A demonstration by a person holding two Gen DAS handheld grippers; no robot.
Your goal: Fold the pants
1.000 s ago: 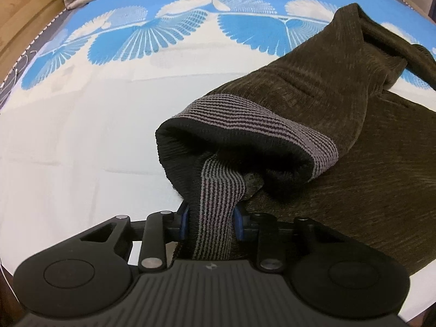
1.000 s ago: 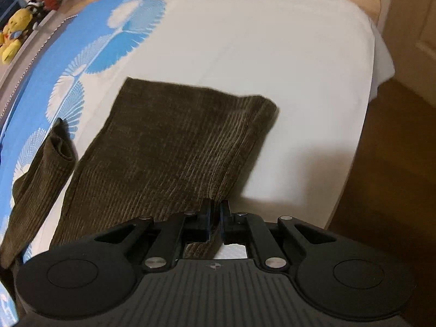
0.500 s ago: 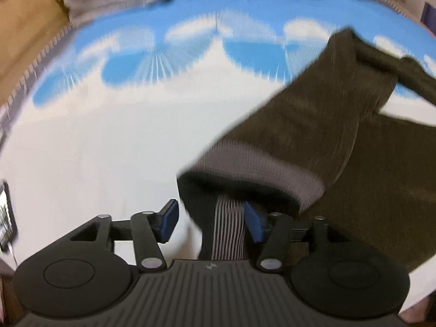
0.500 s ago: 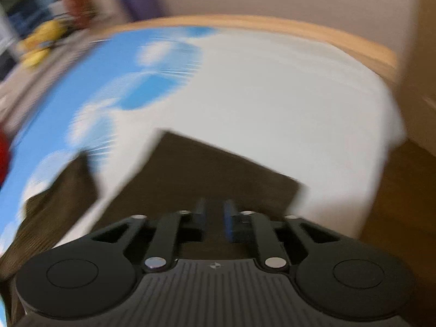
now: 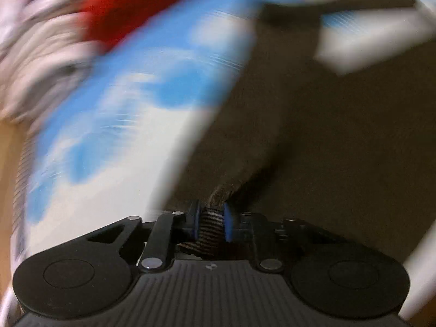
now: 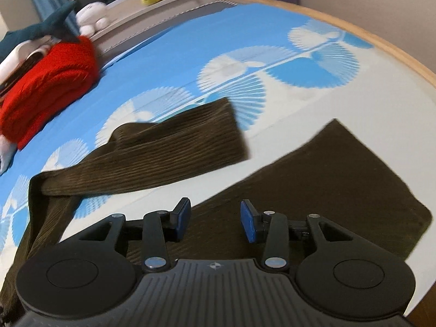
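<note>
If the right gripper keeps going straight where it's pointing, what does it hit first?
Most likely the brown pants lying flat on the bed: the opening right gripper has that cloth straight ahead, nothing between its jaws. Depth is uncertain.

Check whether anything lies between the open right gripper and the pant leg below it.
Nothing visible does. The right gripper, jaws opening and empty, hangs directly over the near pant leg. The red folded garment lies far off on the bedsheet.
</note>
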